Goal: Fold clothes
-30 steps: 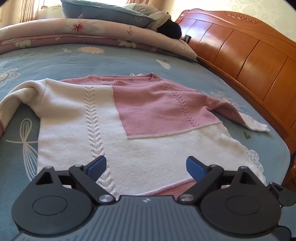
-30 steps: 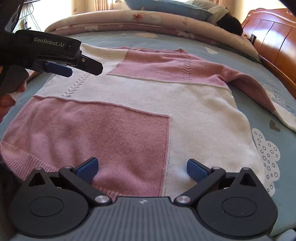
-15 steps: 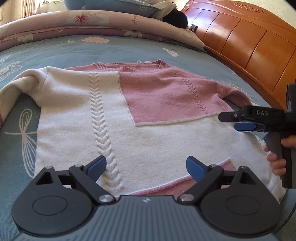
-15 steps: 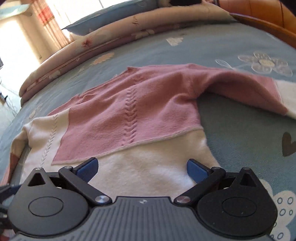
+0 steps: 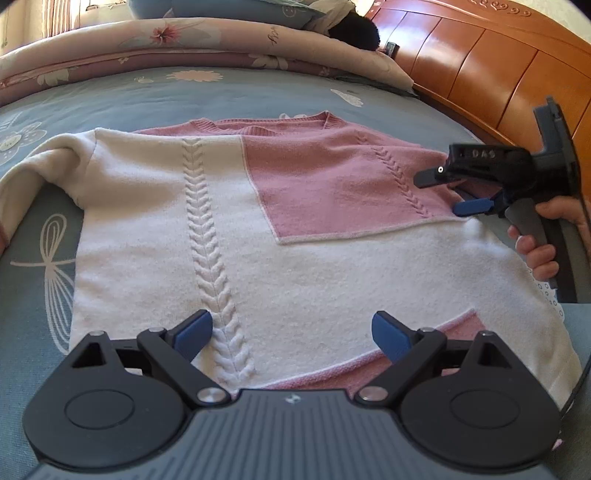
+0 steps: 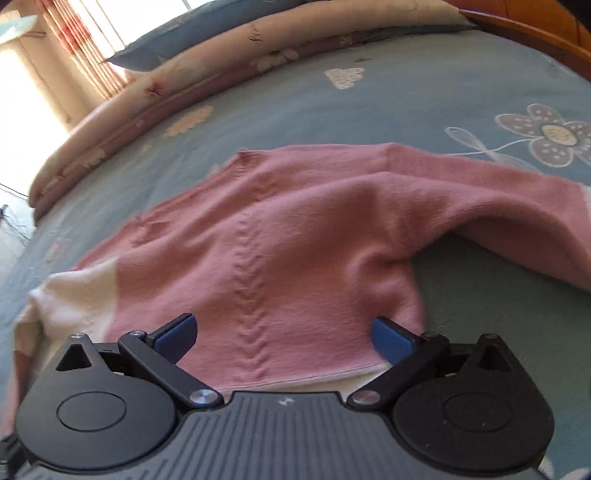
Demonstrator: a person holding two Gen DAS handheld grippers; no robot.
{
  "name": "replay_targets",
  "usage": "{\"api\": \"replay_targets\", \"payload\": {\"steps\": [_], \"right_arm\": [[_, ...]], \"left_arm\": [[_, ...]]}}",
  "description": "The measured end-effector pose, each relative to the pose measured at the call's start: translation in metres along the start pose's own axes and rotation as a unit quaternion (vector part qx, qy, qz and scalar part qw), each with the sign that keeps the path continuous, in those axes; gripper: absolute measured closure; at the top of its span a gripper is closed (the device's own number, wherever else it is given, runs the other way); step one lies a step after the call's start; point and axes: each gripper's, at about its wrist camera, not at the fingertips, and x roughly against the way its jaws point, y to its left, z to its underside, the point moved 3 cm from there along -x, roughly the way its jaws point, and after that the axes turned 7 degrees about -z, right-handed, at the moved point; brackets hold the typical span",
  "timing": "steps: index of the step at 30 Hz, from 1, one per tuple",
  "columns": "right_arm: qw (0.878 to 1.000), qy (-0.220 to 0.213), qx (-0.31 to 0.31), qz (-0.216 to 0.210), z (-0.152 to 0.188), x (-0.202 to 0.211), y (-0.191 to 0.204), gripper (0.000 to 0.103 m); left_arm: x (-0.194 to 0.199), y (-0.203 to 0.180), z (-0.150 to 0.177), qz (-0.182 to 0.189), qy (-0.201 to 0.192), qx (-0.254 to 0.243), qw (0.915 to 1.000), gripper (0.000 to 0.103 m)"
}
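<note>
A pink and white knit sweater [image 5: 288, 236] lies flat, front up, on the blue bed sheet [image 5: 147, 96], collar at the far end. My left gripper [image 5: 291, 332] is open and empty, just above the sweater's lower white part. My right gripper [image 6: 282, 332] is open and empty over the pink chest panel [image 6: 288, 236], close to the armpit. It also shows in the left wrist view [image 5: 454, 192], at the sweater's right side. The pink right sleeve [image 6: 498, 206] stretches out to the right. The white left sleeve [image 5: 40, 173] bends off to the left.
A rolled floral quilt [image 5: 184, 44] and pillows lie across the far end of the bed. A wooden headboard [image 5: 480, 62] runs along the right side. A dark object [image 5: 356, 27] rests on the quilt near the headboard.
My right gripper has moved from the sweater's hem up along its right side to the pink chest panel by the armpit. My left gripper has edged slightly forward. Both stay open.
</note>
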Motion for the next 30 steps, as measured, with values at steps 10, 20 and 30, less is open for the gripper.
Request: {"api": "replay_targets", "payload": {"steps": [10,20,30], "right_arm": [[0.999,0.002,0.032,-0.004,-0.013,-0.019,0.020,0.001],[0.998,0.009,-0.025,-0.053,0.018,0.037,-0.001,0.000],[0.999,0.007,-0.011,-0.051,0.052,0.067,0.015,0.000]], "left_arm": [[0.000,-0.003,0.001,-0.008,0.001,-0.015,0.9998,0.010],[0.000,-0.005,0.002,-0.014,-0.001,-0.019,0.9997,0.010],[0.000,-0.008,0.002,-0.019,-0.003,-0.022,0.9996,0.009]]}}
